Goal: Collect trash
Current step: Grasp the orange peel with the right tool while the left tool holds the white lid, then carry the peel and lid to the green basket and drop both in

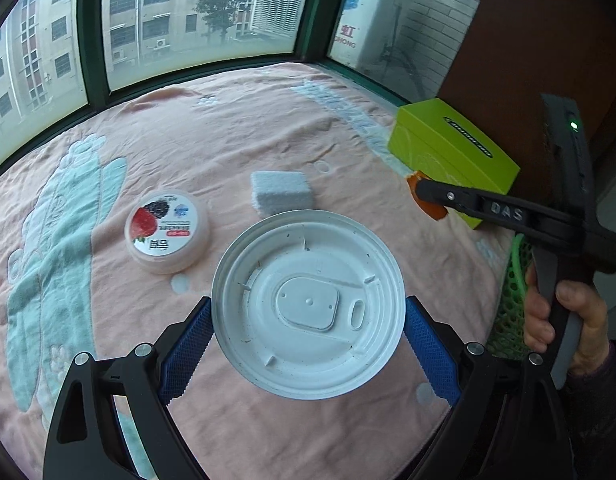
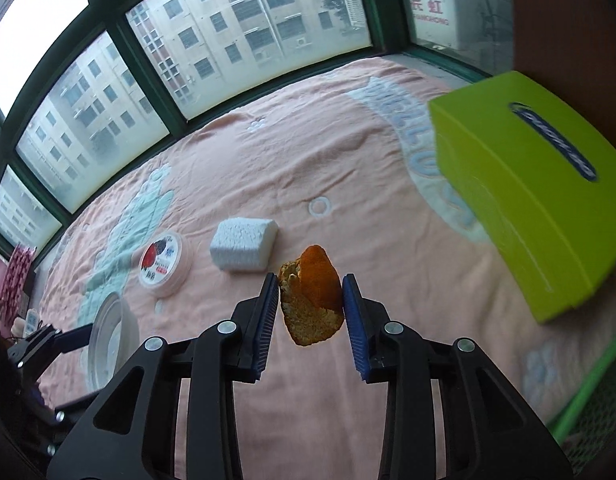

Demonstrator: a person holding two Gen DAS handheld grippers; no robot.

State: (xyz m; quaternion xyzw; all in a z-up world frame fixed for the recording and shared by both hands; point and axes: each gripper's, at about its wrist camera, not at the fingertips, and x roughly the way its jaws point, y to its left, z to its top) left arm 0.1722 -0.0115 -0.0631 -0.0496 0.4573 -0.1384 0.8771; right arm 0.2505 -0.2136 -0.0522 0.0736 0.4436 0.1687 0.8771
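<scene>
Clamped by its rim in the left gripper [image 1: 308, 332], a round white plastic lid [image 1: 308, 304] looks light, stiff and slippery. Right gripper [image 2: 310, 300] pinches a soft orange peel scrap [image 2: 311, 300] above the pink blanket [image 2: 347, 152].

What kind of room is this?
Probably a bedroom in a flat high up: a pink blanket with cartoon pictures covers a wide bed, green-framed windows wrap around it, and apartment blocks stand outside.
</scene>
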